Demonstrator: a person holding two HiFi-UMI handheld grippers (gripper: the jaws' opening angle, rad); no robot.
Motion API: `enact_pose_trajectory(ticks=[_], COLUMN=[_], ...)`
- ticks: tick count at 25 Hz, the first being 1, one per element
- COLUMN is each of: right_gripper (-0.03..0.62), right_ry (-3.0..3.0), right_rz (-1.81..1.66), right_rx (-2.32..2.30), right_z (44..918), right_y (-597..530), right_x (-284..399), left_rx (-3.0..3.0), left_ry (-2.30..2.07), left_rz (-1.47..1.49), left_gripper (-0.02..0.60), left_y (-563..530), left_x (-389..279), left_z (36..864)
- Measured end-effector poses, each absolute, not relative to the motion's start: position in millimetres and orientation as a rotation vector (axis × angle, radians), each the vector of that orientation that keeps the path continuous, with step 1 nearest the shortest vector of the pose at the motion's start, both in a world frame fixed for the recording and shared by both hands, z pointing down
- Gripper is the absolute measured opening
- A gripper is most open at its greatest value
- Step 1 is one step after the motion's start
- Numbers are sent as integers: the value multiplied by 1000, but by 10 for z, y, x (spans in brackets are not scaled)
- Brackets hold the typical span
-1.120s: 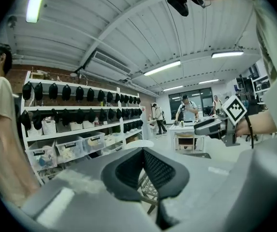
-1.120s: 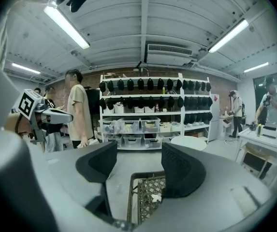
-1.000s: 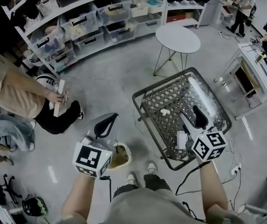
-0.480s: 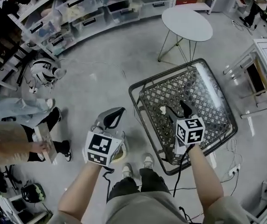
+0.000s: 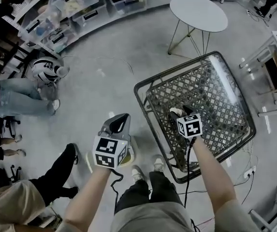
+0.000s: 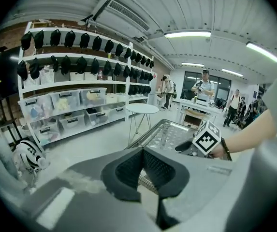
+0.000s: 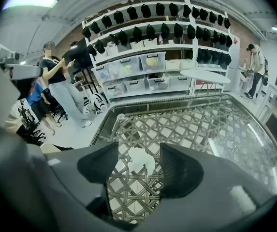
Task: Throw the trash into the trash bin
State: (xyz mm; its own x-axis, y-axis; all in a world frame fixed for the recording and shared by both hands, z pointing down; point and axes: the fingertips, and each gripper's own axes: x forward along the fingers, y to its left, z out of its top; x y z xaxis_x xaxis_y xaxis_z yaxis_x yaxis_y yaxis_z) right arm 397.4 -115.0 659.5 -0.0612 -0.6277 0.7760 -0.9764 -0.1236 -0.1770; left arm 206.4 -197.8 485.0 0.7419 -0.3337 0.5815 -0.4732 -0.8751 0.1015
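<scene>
Right gripper (image 7: 138,145) jaws apart, just closing slightly, white wad (image 7: 140,161) between them on lattice table (image 7: 201,124). Left gripper (image 6: 142,151) jaws together, empty.

Glass-topped lattice table (image 5: 225,88) stands on grey floor (image 5: 99,88). One crumpled white wad (image 5: 175,111) on it, toward 9 o'clock of centre. On the floor: round white side table (image 5: 198,12) at 12 o'clock, small beige bin (image 5: 131,153) at 8 o'clock.

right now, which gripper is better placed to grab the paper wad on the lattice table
Right. The right gripper hangs over the lattice table, open jaws framing the paper wad; the left gripper is shut, off beside the table.
</scene>
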Motion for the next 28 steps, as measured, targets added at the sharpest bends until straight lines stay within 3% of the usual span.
enact_pose_trajectory(ticks=[5,15,21,28], right_gripper=[240,63,52,52], right_ry=[-1650,-1565,-1642,-1883], right_rz=[1113,1153,1124,1018], right_rx=[1722,1747,1768,1753], right_z=[6952,7071,6593,5759], right_y=[-1124,-1015,-967,-1093], right_x=[3977,3988,3759,2970], left_rx=[2644,2591,2586,2578], left_ry=[-625,-654,-744,-897], left_rz=[871,877,826,776], left_gripper=[2,3,2,2], left_y=[-1903,-1803,-1813,-1819], left_x=[2046,1737,1395,603], left_z=[5166,5337,5105,4815])
